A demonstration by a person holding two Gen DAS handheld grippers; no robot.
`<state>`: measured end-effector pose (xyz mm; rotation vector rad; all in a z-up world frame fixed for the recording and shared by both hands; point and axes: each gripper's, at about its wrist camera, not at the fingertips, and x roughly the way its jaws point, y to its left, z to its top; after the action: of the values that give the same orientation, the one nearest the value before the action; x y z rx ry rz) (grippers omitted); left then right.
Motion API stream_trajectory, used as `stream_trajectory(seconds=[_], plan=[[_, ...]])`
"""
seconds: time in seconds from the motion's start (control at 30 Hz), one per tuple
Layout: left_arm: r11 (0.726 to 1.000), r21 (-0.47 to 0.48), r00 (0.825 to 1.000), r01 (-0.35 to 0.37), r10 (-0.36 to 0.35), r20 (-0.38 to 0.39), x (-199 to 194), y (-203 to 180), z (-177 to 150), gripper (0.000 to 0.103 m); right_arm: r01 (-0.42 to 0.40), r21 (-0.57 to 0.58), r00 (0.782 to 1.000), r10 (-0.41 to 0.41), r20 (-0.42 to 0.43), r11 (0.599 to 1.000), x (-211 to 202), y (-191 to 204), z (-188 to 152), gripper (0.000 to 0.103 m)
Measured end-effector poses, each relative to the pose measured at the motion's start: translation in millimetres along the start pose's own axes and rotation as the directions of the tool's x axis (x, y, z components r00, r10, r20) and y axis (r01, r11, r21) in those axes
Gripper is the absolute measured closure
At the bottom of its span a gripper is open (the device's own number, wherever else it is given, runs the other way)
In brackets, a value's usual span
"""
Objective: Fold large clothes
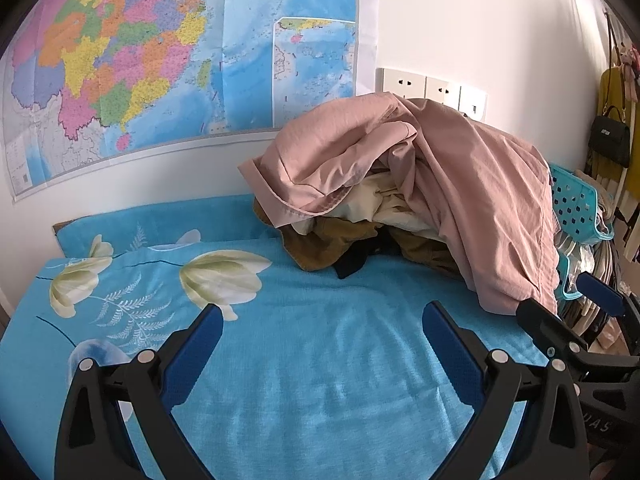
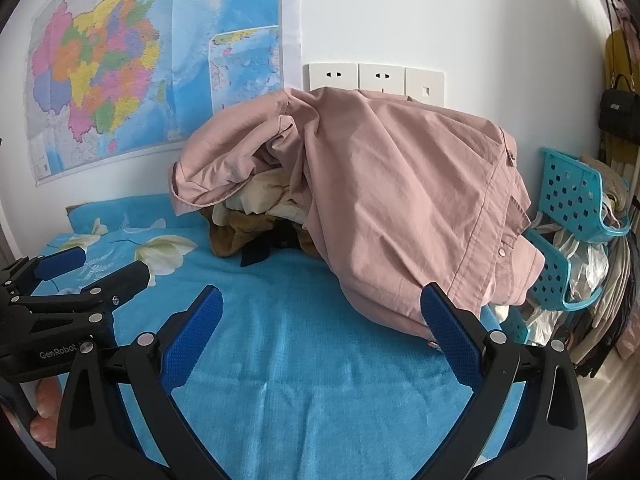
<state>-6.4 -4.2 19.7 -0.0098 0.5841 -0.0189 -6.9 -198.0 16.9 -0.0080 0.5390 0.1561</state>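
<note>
- Two claws, both spread wide with nothing between their blue pads, hover over my blue floral sheet [image 1: 320, 360].
- Left of the clothes pile, the wall map [image 1: 140, 60] hangs above a matching pillow [image 1: 160, 220].
- My left claw [image 1: 322, 320] sits just short of the pile, over bare sheet.
- The clothes pile [image 1: 360, 220] lies at the back of the bed: a pink shirt [image 2: 380, 200] draped over cream, brown and black garments.
- My right claw [image 2: 320, 304] has its right pad just beside the shirt's hem; I can't tell if it touches.
- Right of the pile stand teal baskets [image 2: 576, 196]; behind it, wall sockets [image 2: 376, 78].
</note>
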Motion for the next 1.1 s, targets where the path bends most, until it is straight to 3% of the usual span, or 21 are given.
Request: stream_trajectory(seconds=[1.1], plan=[[1.0, -0.023, 1.0, 0.012, -0.012, -0.002, 4.3, 2.3, 1.1, 0.006, 0.012, 0.004, 1.0, -0.012, -0.01, 1.0, 3.6, -1.8, 2.5, 0.005]])
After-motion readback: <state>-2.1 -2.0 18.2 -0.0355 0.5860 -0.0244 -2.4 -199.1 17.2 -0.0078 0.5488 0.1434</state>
